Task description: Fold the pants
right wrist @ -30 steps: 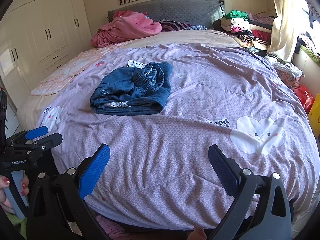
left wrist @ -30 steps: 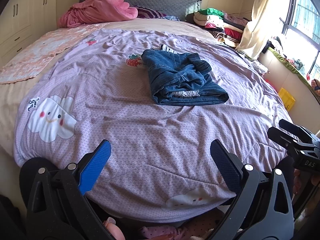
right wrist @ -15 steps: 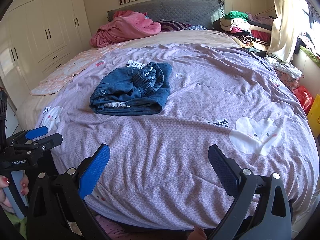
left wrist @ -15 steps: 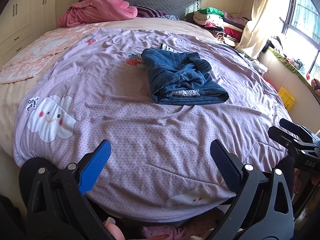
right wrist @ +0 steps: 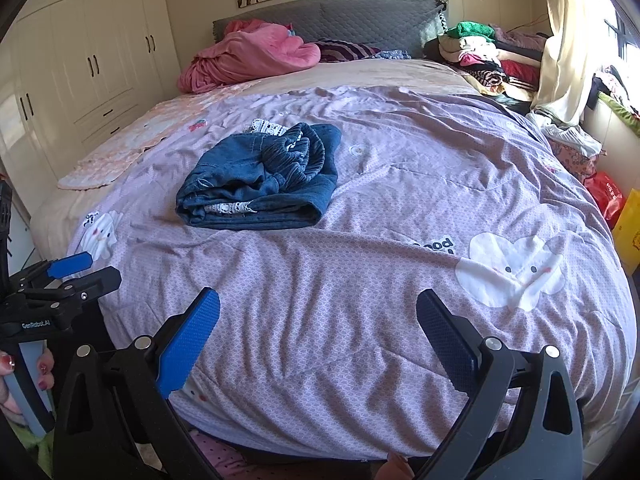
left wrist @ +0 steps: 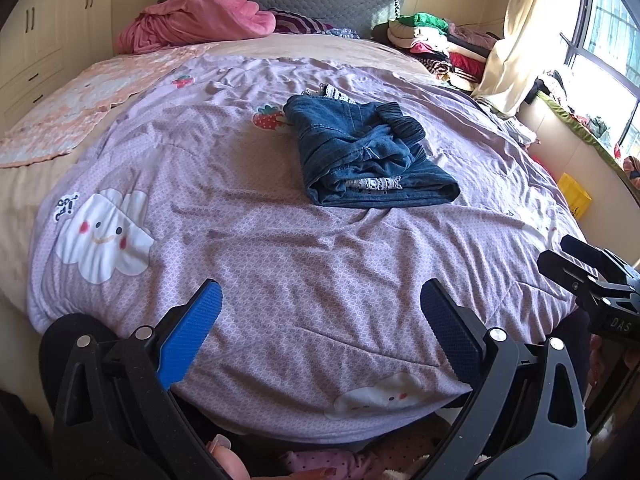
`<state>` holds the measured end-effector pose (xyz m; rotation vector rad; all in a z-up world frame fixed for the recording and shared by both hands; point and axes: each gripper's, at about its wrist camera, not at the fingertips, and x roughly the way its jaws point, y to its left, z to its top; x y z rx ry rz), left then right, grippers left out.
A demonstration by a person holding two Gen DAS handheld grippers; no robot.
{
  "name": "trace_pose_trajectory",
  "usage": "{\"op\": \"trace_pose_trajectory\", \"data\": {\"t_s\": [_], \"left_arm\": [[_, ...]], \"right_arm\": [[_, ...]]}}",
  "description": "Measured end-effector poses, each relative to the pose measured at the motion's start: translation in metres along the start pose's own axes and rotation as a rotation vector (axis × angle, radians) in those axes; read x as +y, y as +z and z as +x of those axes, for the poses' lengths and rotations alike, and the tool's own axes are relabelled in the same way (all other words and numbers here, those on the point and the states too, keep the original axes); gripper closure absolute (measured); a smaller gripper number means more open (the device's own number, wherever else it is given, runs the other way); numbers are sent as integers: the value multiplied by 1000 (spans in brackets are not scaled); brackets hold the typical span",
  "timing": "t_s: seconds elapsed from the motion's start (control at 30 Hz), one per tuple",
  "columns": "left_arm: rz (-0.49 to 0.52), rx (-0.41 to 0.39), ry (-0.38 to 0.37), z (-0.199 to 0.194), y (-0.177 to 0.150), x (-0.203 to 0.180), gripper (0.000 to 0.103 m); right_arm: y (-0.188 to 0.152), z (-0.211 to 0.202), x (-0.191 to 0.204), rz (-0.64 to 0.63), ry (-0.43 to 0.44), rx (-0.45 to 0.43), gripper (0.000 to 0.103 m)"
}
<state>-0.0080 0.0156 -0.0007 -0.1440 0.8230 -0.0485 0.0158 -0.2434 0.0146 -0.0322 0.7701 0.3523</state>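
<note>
A pair of blue denim pants (left wrist: 366,156) lies folded in a compact bundle on the purple quilt (left wrist: 280,264), with white lace trim showing at its near edge; the same pants (right wrist: 260,184) appear left of centre in the right wrist view. My left gripper (left wrist: 320,300) is open over the near edge of the bed, far short of the pants, nothing between its blue pads. My right gripper (right wrist: 318,308) is likewise open and empty at the bed's near edge. Each gripper shows in the other's view: the right gripper (left wrist: 592,276) at the right, the left gripper (right wrist: 68,276) at the left.
A pink blanket (left wrist: 196,28) is heaped by the grey headboard (right wrist: 332,20). Stacked clothes (left wrist: 436,48) sit at the far right corner. White wardrobes (right wrist: 88,64) line the left wall; a curtain (right wrist: 568,40), window ledge and yellow bag (left wrist: 574,200) are at the right. A hand (right wrist: 24,372) holds the left gripper.
</note>
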Motion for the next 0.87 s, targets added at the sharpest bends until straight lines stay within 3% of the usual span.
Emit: {"op": "trace_pose_trajectory", "data": {"t_s": [0.27, 0.53, 0.6, 0.8, 0.87], "left_arm": [[-5, 3, -22, -1, 0, 3, 10], [-57, 15, 31, 15, 14, 28, 10], [-94, 5, 56, 21, 28, 51, 10], [-235, 50, 322, 87, 95, 162, 10], [-278, 68, 343, 116, 116, 196, 10]], "right_arm": [[-1, 4, -5, 0, -7, 10, 5], [3, 21, -38, 58, -54, 20, 5], [12, 27, -67, 107, -81, 13, 5], [61, 66, -198, 217, -342, 13, 5], [76, 89, -246, 275, -396, 44, 5]]}}
